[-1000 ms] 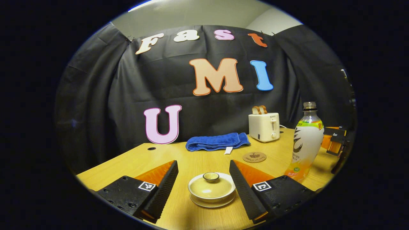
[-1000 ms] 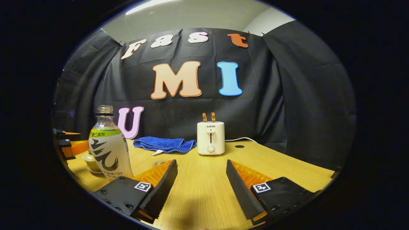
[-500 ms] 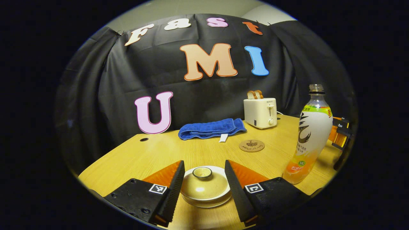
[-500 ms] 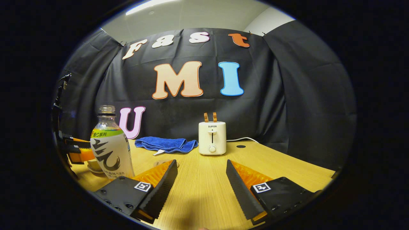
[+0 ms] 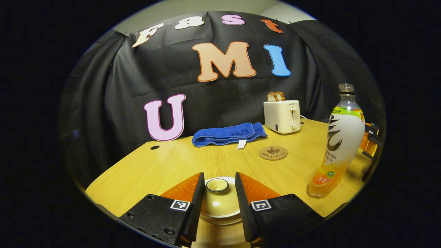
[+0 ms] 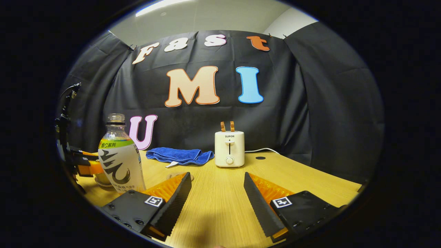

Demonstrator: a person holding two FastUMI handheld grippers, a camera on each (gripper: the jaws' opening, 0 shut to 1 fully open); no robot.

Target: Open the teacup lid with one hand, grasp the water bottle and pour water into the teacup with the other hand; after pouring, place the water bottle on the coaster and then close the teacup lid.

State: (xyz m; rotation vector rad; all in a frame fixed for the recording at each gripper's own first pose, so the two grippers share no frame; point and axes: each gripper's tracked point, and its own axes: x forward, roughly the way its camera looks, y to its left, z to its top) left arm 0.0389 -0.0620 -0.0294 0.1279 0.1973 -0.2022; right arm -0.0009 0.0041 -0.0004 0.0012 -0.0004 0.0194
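Left gripper [image 5: 217, 203] narrowed around teacup lid [image 5: 217, 196], contact unclear, right gripper [image 6: 217, 199] wide, empty

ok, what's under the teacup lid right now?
The lid sits on the white teacup, whose rim shows below it, between the left gripper's fingers. A saucer edge shows beneath the cup. The lid covers the cup's inside, so its contents can't be seen.
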